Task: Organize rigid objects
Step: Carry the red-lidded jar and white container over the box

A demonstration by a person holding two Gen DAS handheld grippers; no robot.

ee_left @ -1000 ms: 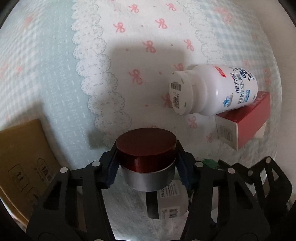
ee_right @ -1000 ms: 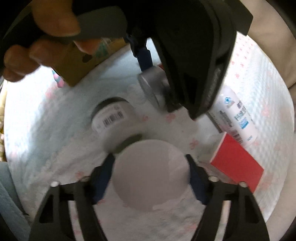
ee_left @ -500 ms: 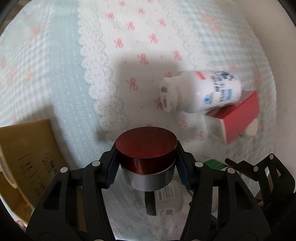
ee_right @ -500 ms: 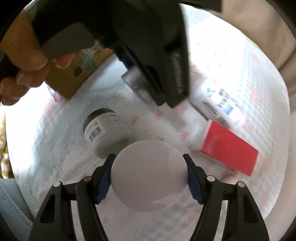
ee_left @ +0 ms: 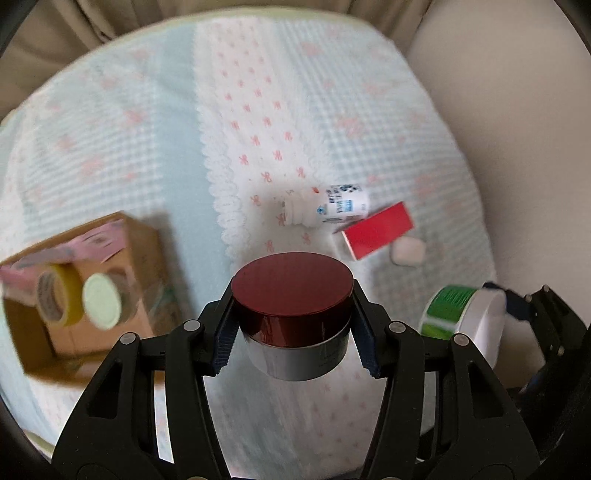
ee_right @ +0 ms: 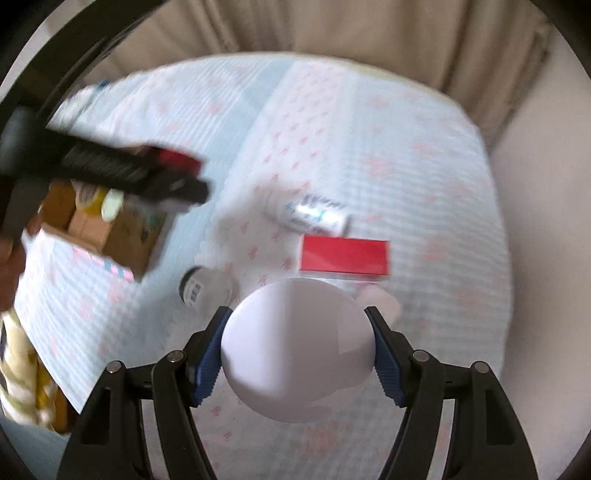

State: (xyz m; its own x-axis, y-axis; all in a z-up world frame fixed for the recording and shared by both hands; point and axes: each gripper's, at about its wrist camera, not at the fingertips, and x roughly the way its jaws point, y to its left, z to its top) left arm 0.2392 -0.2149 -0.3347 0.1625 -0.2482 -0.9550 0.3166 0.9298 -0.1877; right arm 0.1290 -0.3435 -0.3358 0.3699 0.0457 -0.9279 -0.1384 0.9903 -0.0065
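Left gripper [ee_left: 293,332]: jaws closed on a round jar [ee_left: 295,317] with a dark red lid and silver body. The jar sits squarely between the blue pads [ee_left: 223,338], lid facing the camera, lifted clear of the cloth [ee_left: 147,129].

Right gripper [ee_right: 297,354]: jaws closed on a tub [ee_right: 297,349] with a white lid and green label, held centrally between the pads, its white face filling the gap. In the left wrist view the same tub [ee_left: 463,315] appears at 4 o'clock.

Containers: an open cardboard box [ee_left: 122,266] lies at 9 o'clock in the left wrist view. Inside it are a roll of yellow tape [ee_left: 61,297] and a pale green round lid [ee_left: 101,301]; other contents are blurred.

On the cloth: a white bottle [ee_left: 327,206] lies on its side at 1 o'clock, touching a red box [ee_left: 376,230] just beside it. A small white case [ee_left: 408,251] lies just right of the red box. In the right wrist view a dark-capped bottle [ee_right: 205,290] lies at 9 o'clock from the tub, between the cardboard box and the red box.

Edges: the cloth's far edge meets a beige curtain [ee_right: 332,29] at 12 o'clock, and a plain wall [ee_left: 517,129] bounds it at 3 o'clock. Open cloth lies from 10 to 12 o'clock.
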